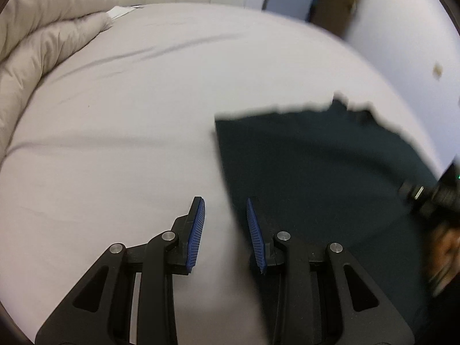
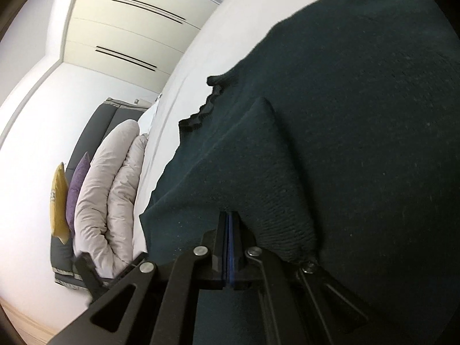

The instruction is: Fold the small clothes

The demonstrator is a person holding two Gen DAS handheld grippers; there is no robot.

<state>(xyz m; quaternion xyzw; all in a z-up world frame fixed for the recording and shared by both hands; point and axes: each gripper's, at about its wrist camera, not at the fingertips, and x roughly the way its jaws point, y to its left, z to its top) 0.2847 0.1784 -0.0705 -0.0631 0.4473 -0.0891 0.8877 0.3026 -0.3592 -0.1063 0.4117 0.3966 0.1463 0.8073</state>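
Nearest, the left gripper [image 1: 225, 215] stands with its two ribbed blue pads [image 1: 196, 234] spread apart and nothing between them; its black linkage arms carry round metal pivot pins. It hovers over the smooth pale grey bed sheet [image 1: 129, 149], beside the left edge of the dark green garment [image 1: 316, 158].

The right gripper [image 2: 230, 215] has its blue pads pressed together, pinching a fold of that garment [image 2: 345, 115]. The fabric is a fine rib knit with light lint specks; a raised, tent-shaped fold runs up from the pinch point, and one edge is wavy and ruffled. The garment lies spread on the sheet [image 2: 184, 86].

Farther off, a puffy quilted beige duvet [image 2: 106, 189] is bunched at the bed's end. Beyond it stand a purple cushion [image 2: 75, 184], a yellow cushion [image 2: 59, 198] and flat cream cabinet fronts [image 2: 129, 28] with slim dark handles.
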